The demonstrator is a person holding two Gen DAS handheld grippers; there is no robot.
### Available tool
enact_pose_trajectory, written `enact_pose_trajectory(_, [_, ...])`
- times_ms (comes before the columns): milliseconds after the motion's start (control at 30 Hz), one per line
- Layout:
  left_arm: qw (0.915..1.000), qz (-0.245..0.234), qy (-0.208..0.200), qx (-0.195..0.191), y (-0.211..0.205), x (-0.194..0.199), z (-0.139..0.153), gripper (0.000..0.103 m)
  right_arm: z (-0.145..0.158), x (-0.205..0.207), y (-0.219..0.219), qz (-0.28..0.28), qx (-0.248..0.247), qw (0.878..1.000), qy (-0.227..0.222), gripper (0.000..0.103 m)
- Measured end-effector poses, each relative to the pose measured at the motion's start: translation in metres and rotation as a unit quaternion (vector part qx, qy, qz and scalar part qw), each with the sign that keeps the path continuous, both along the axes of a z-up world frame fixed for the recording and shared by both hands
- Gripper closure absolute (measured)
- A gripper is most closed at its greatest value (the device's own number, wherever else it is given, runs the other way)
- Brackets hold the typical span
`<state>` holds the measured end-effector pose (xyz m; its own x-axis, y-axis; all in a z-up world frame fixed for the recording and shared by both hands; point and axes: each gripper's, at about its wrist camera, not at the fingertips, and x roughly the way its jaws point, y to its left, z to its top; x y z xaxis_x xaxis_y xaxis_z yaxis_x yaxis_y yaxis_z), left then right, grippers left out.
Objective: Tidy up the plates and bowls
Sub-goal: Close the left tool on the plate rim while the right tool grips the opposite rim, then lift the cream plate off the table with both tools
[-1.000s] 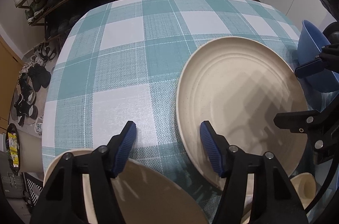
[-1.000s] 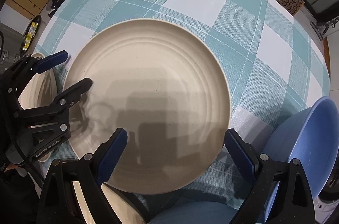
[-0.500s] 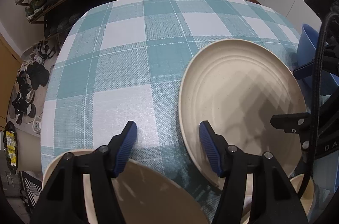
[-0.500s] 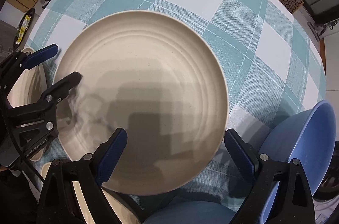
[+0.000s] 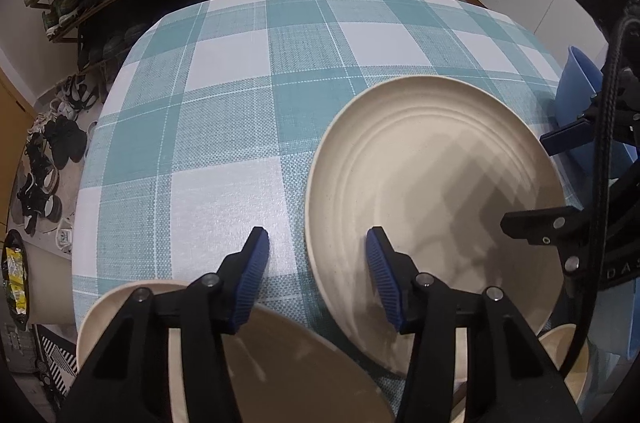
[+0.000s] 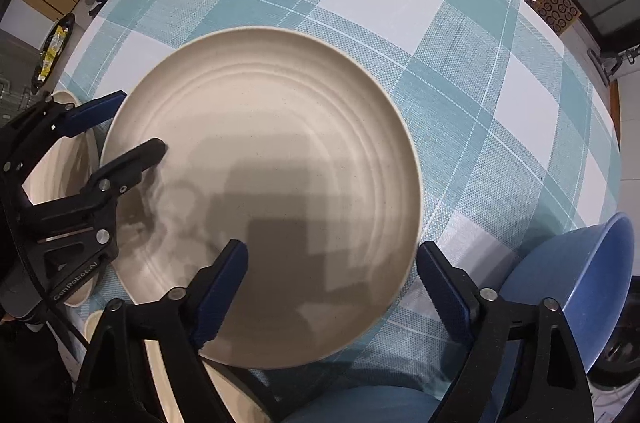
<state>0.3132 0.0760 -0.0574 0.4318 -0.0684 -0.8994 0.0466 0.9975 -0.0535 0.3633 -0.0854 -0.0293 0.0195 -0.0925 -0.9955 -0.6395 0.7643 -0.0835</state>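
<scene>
Left gripper [image 6: 120, 127] reads "GenRobot.AI", jaws just closing, straddling the beige plate [image 6: 272, 183] rim without pinching. Right gripper [image 6: 332, 283] also narrowing, nothing clamped yet.

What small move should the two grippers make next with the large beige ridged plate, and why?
Probably finish closing both. The left gripper straddles the large beige ridged plate at its left rim and the right gripper at its right rim; both have just been closing, but neither pinches it yet.
</scene>
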Motion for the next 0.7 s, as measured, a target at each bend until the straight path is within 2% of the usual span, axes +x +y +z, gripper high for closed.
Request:
enact_pose_trajectory(233, [0.9999, -0.013, 0.004, -0.008, -0.005, -0.002, 0.000, 0.071, -0.011, -0.006, -0.009, 0.002, -0.008, 1.000, 0.013, 0.032])
enact_pose_trajectory(433, [0.9998, -0.020, 0.004, -0.001, -0.010, -0.005, 0.001, 0.076, -0.014, -0.011, -0.019, -0.001, -0.010, 1.000, 0.014, 0.046])
enact_pose_trajectory(700, [0.9999, -0.015, 0.003, 0.002, -0.010, -0.008, 0.001, 0.079, -0.018, -0.020, -0.032, -0.005, 0.001, 1.000, 0.014, 0.059])
